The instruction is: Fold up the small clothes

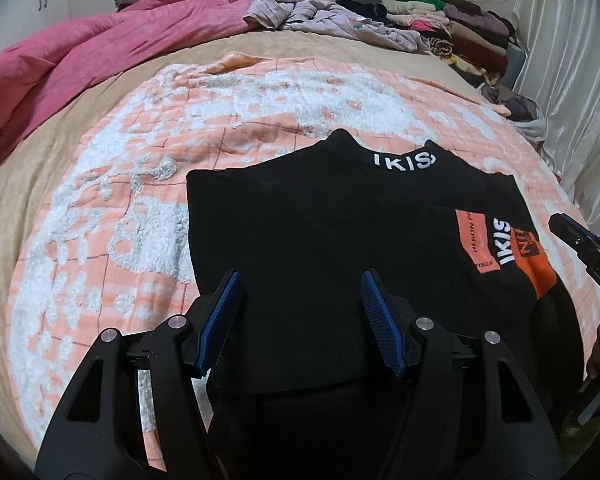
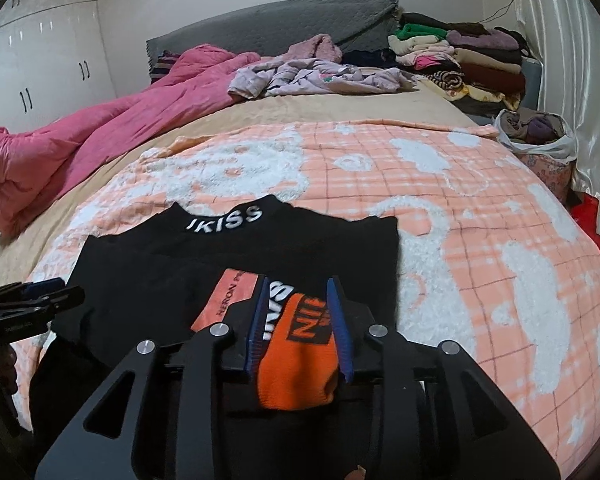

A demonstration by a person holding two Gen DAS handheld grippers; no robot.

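Left jaws wide, right narrower, over sweater.

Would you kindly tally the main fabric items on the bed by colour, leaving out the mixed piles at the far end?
Black: 1, the top printed IKISS
Pink: 1, the quilt
Orange and white: 1, the checked blanket
Beige: 1, the sheet
Total: 4

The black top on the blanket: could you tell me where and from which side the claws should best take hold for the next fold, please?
Probably the near hem corners of the black top, approached from the near edge. It lies flat, collar pointing away, sides already folded in, so the hem is the free edge facing both claws. The left claw hangs open over the near left part; the right claw straddles the orange print near the right.
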